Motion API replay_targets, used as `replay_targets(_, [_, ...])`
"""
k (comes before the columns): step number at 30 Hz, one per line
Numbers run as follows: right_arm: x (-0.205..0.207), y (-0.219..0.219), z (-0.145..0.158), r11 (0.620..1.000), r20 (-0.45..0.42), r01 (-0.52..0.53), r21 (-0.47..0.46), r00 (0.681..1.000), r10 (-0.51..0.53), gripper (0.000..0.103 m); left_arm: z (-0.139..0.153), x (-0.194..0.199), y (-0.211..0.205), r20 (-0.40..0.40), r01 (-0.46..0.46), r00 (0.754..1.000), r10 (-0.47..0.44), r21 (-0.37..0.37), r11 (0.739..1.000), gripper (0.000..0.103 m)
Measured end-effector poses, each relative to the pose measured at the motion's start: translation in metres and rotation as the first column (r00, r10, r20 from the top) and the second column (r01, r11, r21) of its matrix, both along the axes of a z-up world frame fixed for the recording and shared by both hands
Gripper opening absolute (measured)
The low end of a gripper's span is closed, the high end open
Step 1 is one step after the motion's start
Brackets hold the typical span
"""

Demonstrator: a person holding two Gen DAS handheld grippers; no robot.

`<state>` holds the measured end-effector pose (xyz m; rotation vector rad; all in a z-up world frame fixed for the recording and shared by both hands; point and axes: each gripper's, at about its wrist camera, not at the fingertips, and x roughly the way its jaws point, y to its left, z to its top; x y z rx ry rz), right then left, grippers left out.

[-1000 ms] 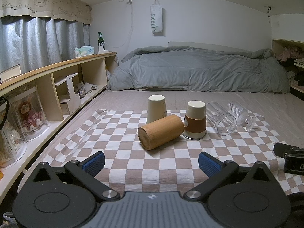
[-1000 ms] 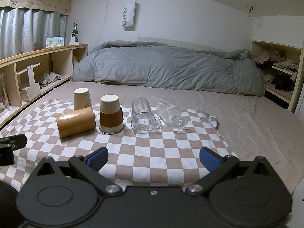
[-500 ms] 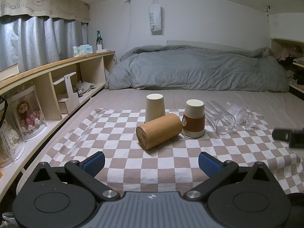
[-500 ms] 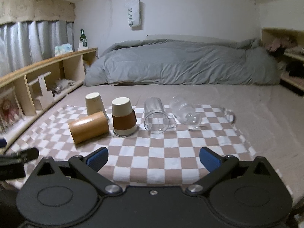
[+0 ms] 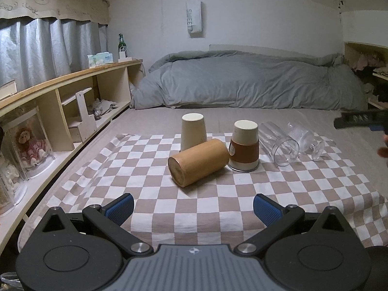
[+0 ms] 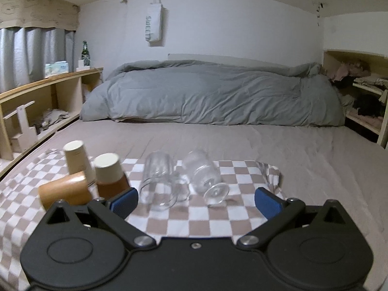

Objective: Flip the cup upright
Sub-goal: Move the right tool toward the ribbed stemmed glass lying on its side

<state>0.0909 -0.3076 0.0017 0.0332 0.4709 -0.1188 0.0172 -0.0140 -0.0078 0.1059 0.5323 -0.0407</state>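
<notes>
Our right gripper (image 6: pixel 196 200) is wide and holds nothing, like the left gripper (image 5: pixel 193 206). The clear glass (image 6: pixel 161 184) and the ribbed glass (image 6: pixel 202 175) lie touching at lower centre of the right view. We think a glass could roll on the soft checked cloth (image 6: pixel 218 215) if one finger pushes it first.

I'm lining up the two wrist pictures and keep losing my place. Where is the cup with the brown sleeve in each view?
Left wrist: the cup with the brown sleeve stands upside down right of centre, beside the wooden cup lying on its side.
Right wrist: the same cup is at lower left, just behind the gripper's left blue fingertip.
Shared landmark: the white bag hanging on the back wall.
</notes>
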Motion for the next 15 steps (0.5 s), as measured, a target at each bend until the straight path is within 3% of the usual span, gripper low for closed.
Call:
replay_targets(9, [0.099,-0.057,-0.030,0.990,-0.070,0.132,0.048,0.989,-0.128,0.103,-0.004,0.014,0.002,-0.032,0.004,0.999,-0.004,-0.013,1.000,0.103])
replay_targets(15, [0.156,-0.077,-0.056,0.989,-0.183,0.130,0.068,0.976,-0.115,0.103,-0.008,0.024,0.001,-0.057,0.008,0.998,-0.008,-0.008,1.000,0.103])
